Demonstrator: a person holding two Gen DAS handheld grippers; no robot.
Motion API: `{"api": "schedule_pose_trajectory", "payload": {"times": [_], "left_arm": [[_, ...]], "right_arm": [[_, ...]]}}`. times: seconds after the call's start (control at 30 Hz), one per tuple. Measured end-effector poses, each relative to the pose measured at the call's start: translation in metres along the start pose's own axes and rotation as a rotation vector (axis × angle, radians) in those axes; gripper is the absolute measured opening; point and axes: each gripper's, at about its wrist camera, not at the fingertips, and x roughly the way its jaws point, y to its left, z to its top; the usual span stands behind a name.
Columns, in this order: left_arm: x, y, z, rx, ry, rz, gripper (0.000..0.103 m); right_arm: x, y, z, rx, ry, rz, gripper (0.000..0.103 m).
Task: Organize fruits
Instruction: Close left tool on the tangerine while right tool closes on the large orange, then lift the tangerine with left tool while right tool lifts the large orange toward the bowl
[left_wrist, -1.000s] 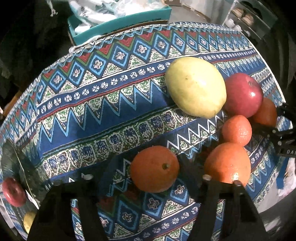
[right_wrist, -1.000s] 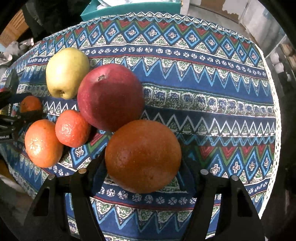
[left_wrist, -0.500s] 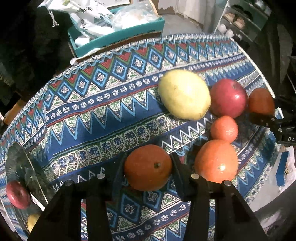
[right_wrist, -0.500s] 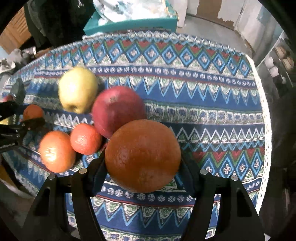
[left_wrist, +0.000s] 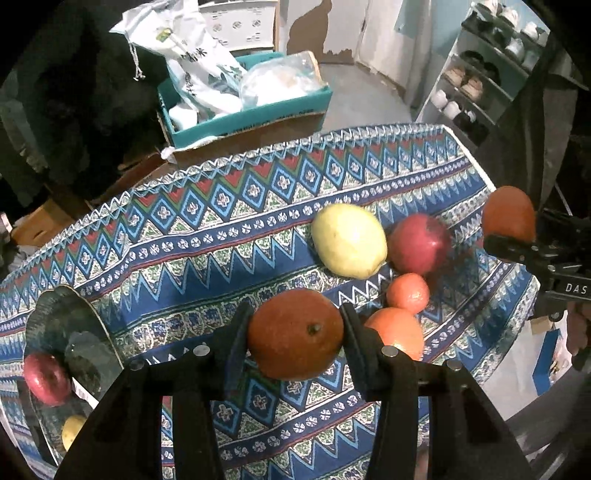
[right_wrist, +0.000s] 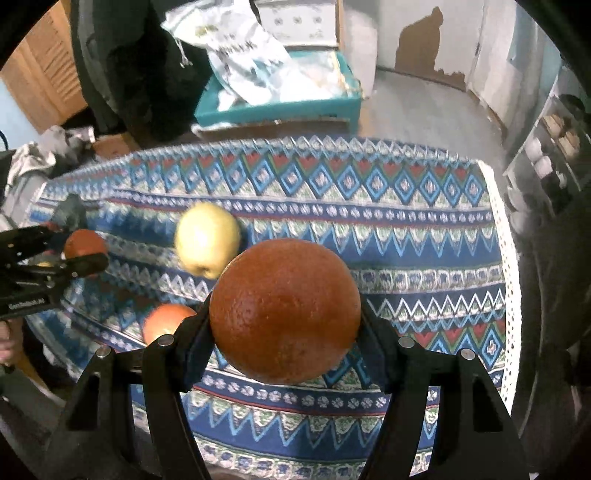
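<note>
My left gripper (left_wrist: 293, 334) is shut on an orange (left_wrist: 295, 332) and holds it above the patterned tablecloth (left_wrist: 207, 266). My right gripper (right_wrist: 284, 314) is shut on a darker orange (right_wrist: 284, 310), also lifted; that orange shows at the right in the left wrist view (left_wrist: 509, 218). On the cloth lie a yellow pear (left_wrist: 349, 240), a red apple (left_wrist: 419, 243), a small tangerine (left_wrist: 408, 293) and another orange (left_wrist: 397, 332). A glass plate (left_wrist: 62, 325) at the far left holds a red apple (left_wrist: 46, 378) and a yellow fruit (left_wrist: 74, 426).
A teal cardboard box (left_wrist: 251, 110) with plastic bags stands on the floor behind the table. A shelf (left_wrist: 480, 85) with shoes is at the back right. The table's right edge (right_wrist: 506, 258) is close to my right gripper.
Both grippers have closed on their oranges and lifted them up off the cloth. Both views have pulled back and up from the table.
</note>
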Motion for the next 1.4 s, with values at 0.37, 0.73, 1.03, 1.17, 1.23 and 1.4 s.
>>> {"api": "schedule_pose_trajectory", "payload": {"times": [0.37,0.73,1.03,1.17,1.23,1.4], "left_arm": [[-0.048,-0.006,0.008,0.014,-0.099,0.008,0.048],[-0.077,-0.003,0.004,-0.001,-0.131,-0.012,0.048],[-0.100,0.009,0.001,-0.022,-0.171,-0.006,0.048],[-0.106,0.018,-0.001,-0.047,-0.171,-0.018,0.048],[-0.109,0.024,-0.003,-0.060,-0.180,-0.025,0.048],[-0.110,0.040,-0.005,-0.089,-0.183,-0.014,0.048]], "right_arm": [[-0.041,0.022,0.020,-0.024,-0.116,0.063,0.069],[-0.070,0.054,0.038,-0.072,-0.191,0.120,0.069],[-0.077,0.083,0.051,-0.123,-0.207,0.158,0.069],[-0.077,0.095,0.056,-0.141,-0.211,0.176,0.069],[-0.077,0.103,0.058,-0.155,-0.214,0.182,0.069],[-0.073,0.120,0.065,-0.176,-0.210,0.201,0.069]]}}
